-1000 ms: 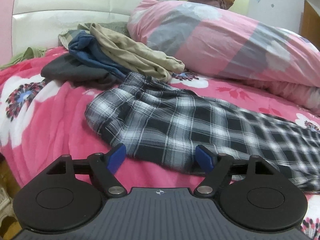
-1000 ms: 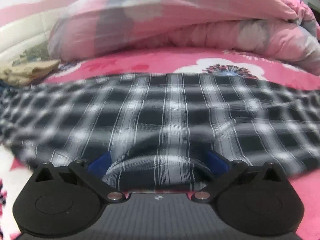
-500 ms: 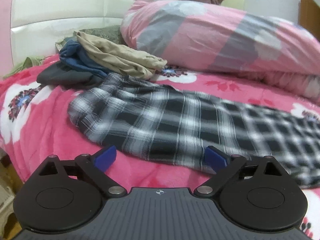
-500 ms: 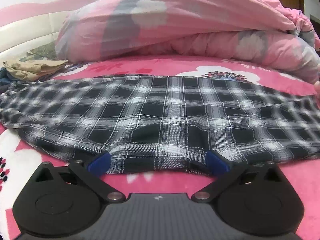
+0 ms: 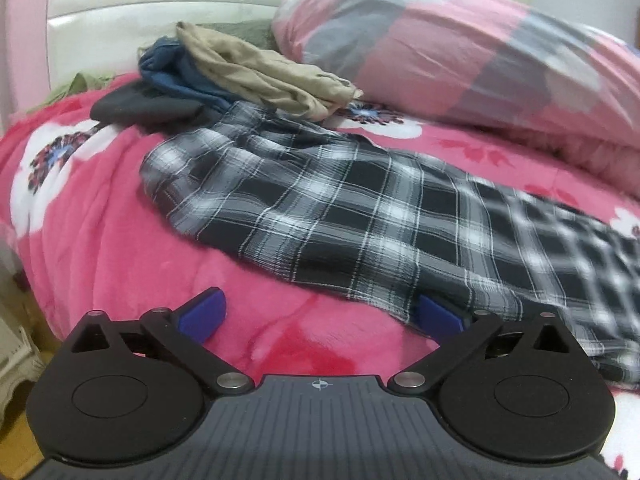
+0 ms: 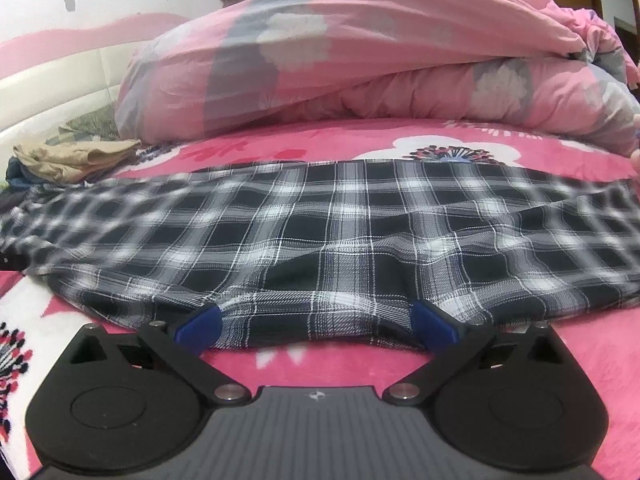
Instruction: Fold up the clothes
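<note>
I count one black-and-white plaid garment [image 5: 360, 216] lying on the bed. Behind it I see a pile of four other clothes: one beige [image 5: 264, 70], one blue [image 5: 180, 76], one dark grey [image 5: 144, 106] and one olive green [image 5: 76, 84] at the edge. There is one rolled pink duvet [image 5: 460, 48] and one pink flowered blanket [image 5: 100, 240] under everything. I have two grippers, left [image 5: 320, 316] and right [image 6: 316, 326], each with two blue pads.
</note>
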`<state>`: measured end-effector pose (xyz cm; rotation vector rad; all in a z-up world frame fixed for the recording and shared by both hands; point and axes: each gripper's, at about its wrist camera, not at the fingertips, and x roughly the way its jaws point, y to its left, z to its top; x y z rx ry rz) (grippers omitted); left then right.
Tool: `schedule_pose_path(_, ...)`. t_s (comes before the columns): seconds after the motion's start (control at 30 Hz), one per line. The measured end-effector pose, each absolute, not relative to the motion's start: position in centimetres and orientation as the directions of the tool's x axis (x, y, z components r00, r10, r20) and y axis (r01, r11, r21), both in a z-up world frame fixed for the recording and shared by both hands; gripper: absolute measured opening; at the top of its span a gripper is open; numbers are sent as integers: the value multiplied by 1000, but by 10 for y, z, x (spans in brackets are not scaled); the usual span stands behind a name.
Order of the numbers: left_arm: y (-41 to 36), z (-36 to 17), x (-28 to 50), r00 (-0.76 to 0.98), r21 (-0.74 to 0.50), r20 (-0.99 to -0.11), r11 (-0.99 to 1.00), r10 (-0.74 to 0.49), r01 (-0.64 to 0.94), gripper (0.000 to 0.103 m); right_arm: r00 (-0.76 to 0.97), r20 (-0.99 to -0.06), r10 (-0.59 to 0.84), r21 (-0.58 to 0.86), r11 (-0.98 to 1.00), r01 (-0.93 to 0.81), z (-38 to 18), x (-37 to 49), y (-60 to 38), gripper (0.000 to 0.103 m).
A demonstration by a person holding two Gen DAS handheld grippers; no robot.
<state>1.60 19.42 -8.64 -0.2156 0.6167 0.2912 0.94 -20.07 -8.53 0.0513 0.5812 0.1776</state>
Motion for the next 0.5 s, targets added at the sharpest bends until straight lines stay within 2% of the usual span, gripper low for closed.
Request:
schedule_pose_path(0.13,202,-83,6,795,-159,-553,906,247,-392,103,821,-547,167,77,986,-149,-86,10,-197,103)
schedule_pose_path(0.33,237,-74,-15,829,-334,-449,798,334,-502,102,820,-550,159,65,987,-148,-87,10,-195,103)
schedule_pose_path(0.43,264,-76,-11,834,-422,-466,754,295,-503,96,820,-552,153,55,988,-147,-87,10,-194,103)
schedule_pose_path(0.5,280,-78,-9,847,-482,-459,725,268,-491,85,819,-552,153,54,988,-147,-87,11,-194,103)
